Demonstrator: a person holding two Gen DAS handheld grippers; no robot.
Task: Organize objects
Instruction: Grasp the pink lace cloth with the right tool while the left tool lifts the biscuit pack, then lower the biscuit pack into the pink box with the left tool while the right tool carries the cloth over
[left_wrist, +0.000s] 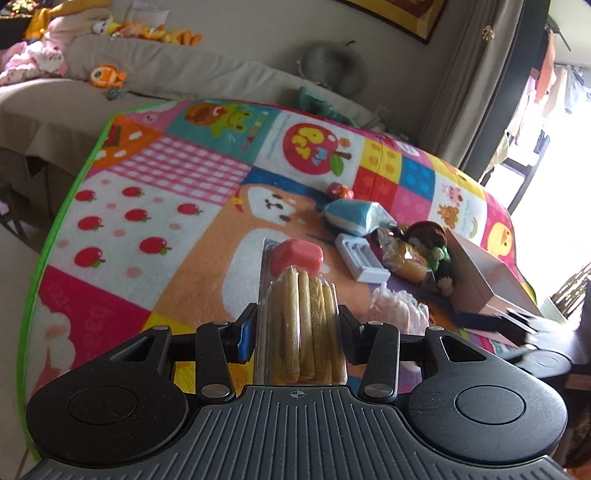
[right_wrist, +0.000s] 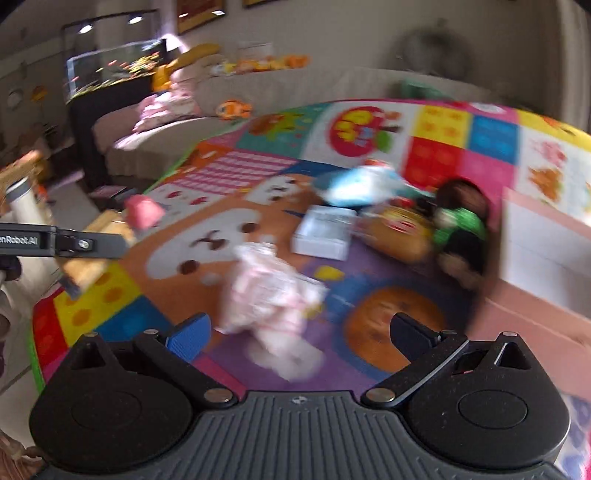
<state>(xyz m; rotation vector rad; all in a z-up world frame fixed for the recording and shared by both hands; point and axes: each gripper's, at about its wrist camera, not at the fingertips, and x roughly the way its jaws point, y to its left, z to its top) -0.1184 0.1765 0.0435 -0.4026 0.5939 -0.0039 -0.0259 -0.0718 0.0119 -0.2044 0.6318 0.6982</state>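
My left gripper (left_wrist: 297, 325) is shut on a clear blister pack of tan sticks with a pink top (left_wrist: 299, 295), held above the colourful mat (left_wrist: 155, 206). The same pack (right_wrist: 142, 212) shows at the left of the blurred right wrist view, in the left gripper (right_wrist: 110, 245). My right gripper (right_wrist: 299, 332) is open and empty, just above a pink-and-white frilly cloth (right_wrist: 273, 295), which also shows in the left wrist view (left_wrist: 400, 308). A white battery charger (left_wrist: 362, 256), a blue-white packet (left_wrist: 354, 216), a wrapped snack (left_wrist: 406, 258) and a dark plush doll (left_wrist: 436, 247) lie clustered on the mat.
A pink open box (left_wrist: 491, 280) stands at the mat's right; it also shows in the right wrist view (right_wrist: 543, 266). A small red toy (left_wrist: 340, 191) lies farther back. A beige sofa (left_wrist: 166, 70) with plush toys runs behind. An aquarium (right_wrist: 114, 66) stands at far left.
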